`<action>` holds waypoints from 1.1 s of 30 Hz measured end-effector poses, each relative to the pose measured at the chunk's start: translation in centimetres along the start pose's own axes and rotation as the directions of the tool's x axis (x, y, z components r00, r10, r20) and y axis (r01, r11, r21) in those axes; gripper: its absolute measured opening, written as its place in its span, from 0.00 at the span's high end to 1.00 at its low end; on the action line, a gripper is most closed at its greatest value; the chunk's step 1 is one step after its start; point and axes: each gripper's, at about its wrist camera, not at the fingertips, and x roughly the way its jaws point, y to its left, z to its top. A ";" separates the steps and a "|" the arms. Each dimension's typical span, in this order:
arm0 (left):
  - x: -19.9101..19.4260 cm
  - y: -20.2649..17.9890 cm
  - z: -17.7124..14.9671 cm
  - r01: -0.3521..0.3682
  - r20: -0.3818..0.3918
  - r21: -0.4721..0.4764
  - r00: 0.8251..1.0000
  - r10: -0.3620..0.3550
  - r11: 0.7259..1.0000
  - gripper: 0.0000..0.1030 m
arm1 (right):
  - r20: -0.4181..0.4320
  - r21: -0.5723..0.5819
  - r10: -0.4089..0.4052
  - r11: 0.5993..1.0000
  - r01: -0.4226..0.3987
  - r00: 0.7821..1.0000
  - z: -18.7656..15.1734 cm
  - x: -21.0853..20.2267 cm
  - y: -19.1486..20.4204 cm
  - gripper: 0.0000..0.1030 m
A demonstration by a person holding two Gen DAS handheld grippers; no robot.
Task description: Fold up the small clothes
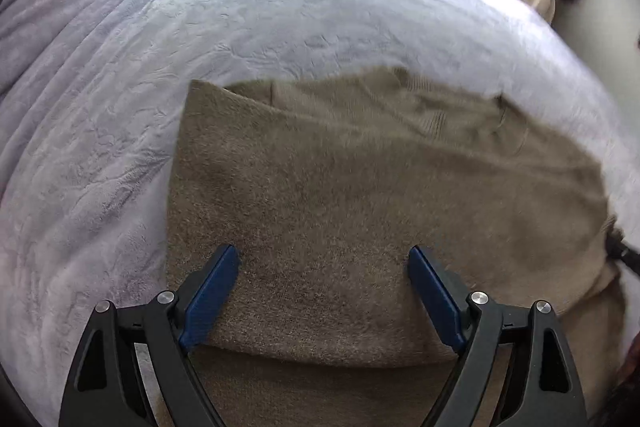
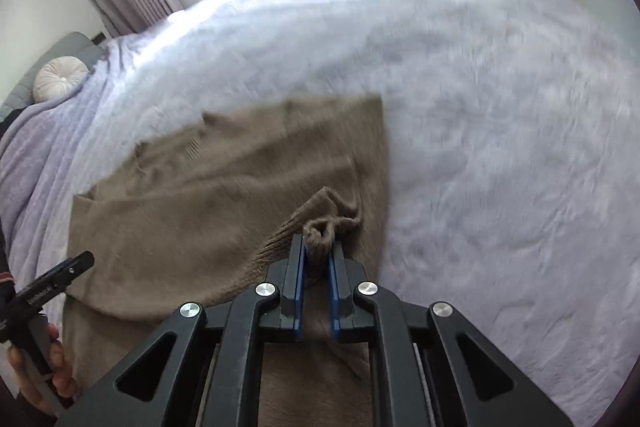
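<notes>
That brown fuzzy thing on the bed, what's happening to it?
A person is folding a brown sweater on a bed covered by a lilac blanket, using tongs in each hand. The right tongs are shut on a bunched ribbed bit of the sweater, lifting it above the rest. The left tongs are open over the sweater, gripping nothing. One fold already lies across the near part.

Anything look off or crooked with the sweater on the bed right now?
One thing: the right gripper is shut on a bunched, ribbed wad of the brown knit sweater, leaving it crumpled there. The far edge looks ragged, but blur hides detail. The left gripper is open above flat fabric on the lavender fleece blanket.
</notes>
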 end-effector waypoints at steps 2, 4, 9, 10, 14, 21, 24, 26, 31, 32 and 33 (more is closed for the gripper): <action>-0.7 -0.3 0.0 0.001 0.030 0.014 1.000 -0.001 1.000 0.15 | 0.009 0.051 0.033 0.998 -0.034 0.999 0.1 -0.9 -0.8 0.81; -1.6 -0.1 0.4 0.065 0.045 -0.009 0.997 -0.064 0.998 0.15 | 0.055 0.041 -0.009 0.999 0.007 0.998 0.3 -2.5 -0.5 0.57; -2.3 -1.7 2.3 0.104 0.074 0.029 0.992 -0.106 0.994 0.15 | 0.187 -0.100 -0.078 0.990 0.098 0.979 1.2 -5.1 3.8 0.28; -2.0 -2.1 2.5 0.097 0.072 0.041 0.992 -0.100 0.994 0.15 | 0.188 -0.138 -0.076 0.985 0.103 0.979 1.5 -4.8 5.2 0.28; 0.8 -3.1 3.3 0.039 0.029 0.079 0.999 -0.041 0.996 0.15 | 0.045 -0.249 -0.020 0.968 0.031 0.999 2.0 -0.2 9.1 0.28; 1.2 -1.3 1.5 0.020 0.039 0.134 0.999 -0.025 0.991 0.14 | -0.011 -0.275 -0.145 0.952 0.137 0.989 0.4 2.9 6.9 0.30; 0.3 -1.4 2.2 0.021 0.042 0.102 0.999 -0.025 0.995 0.14 | 0.031 -0.299 -0.200 0.933 0.200 0.979 0.5 2.0 7.9 0.28; 0.1 -2.0 2.8 0.056 0.039 0.074 0.997 -0.059 0.996 0.14 | 0.023 -0.300 -0.158 0.941 0.158 0.987 0.8 2.2 9.2 0.28; 1.0 -3.3 0.8 0.023 -0.021 0.115 1.000 -0.020 0.993 0.14 | -0.044 -0.395 -0.207 0.902 0.173 0.977 -1.0 4.1 12.5 0.28; 0.4 -3.3 0.1 0.013 -0.012 0.132 1.000 -0.011 0.991 0.14 | -0.031 -0.408 -0.216 0.894 0.185 0.976 -1.6 3.6 12.7 0.28; -0.3 -3.3 -0.5 0.009 -0.009 0.137 1.000 -0.007 0.991 0.14 | -0.028 -0.408 -0.215 0.894 0.186 0.976 -2.3 2.9 12.6 0.28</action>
